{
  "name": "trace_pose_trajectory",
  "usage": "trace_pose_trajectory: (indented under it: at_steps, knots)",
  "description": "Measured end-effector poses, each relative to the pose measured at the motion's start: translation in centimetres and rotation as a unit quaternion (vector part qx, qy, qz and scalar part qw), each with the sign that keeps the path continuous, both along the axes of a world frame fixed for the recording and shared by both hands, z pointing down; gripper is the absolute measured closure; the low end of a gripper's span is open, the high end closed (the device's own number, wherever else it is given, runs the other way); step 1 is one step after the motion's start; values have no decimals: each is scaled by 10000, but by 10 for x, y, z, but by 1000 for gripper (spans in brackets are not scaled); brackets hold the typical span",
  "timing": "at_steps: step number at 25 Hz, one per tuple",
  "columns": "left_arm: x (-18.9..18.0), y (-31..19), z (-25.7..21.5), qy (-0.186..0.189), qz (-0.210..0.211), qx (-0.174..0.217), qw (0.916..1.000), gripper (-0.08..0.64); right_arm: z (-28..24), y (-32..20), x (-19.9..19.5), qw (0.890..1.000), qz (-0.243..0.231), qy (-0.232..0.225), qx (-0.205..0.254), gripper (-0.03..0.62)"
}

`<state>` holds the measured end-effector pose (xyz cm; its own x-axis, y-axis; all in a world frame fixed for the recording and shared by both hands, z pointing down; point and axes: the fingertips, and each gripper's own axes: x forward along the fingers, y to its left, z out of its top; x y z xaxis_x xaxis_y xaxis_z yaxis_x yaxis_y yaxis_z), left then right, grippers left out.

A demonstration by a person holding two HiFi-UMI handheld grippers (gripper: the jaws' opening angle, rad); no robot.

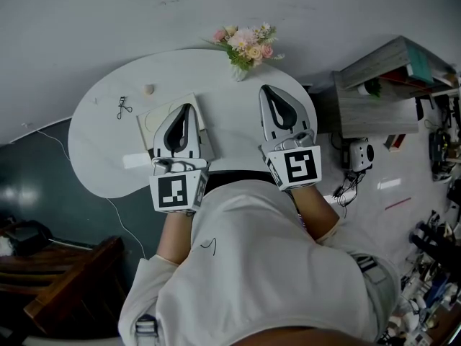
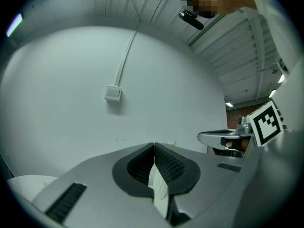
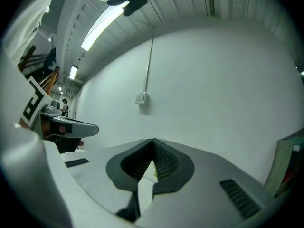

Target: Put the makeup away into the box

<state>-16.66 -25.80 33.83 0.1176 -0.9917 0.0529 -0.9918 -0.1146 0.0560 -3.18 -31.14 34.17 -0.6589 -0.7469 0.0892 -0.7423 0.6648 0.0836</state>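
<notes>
Makeup left out on the white table [image 1: 97,146] comes to 2 small things as far as I can tell: an eyelash curler [image 1: 123,107] near the left end and, just beside it towards the middle, a small round beige piece [image 1: 149,89]. Neither is in the box [image 1: 149,125], which lies flat near the middle of the table, mostly hidden under the left gripper [image 1: 189,107]; I cannot tell whether it is open. Both tools are held level above the table with their jaws pressed together on nothing, the right gripper [image 1: 266,88] hovering close to the flowers [image 1: 247,47]. The main risk, I judge, is the curler: it is thin, lies flat on a smooth top, and sits not far from the left rim, so a shallow pinch could skid it outward or off the edge. The round piece may roll or squirt out if squeezed off centre. A reach from the right side could brush the flowers and tip them. The left gripper, parked over the box, would also block any drop into it.
</notes>
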Motion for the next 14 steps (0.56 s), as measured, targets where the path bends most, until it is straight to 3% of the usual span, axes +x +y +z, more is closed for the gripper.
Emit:
trace_pose_trajectory:
  at_steps: [14]
  knots:
    - [0, 7, 8, -41, -44, -82, 9999, 540, 5, 8, -6, 9999, -152, 41, -38, 595]
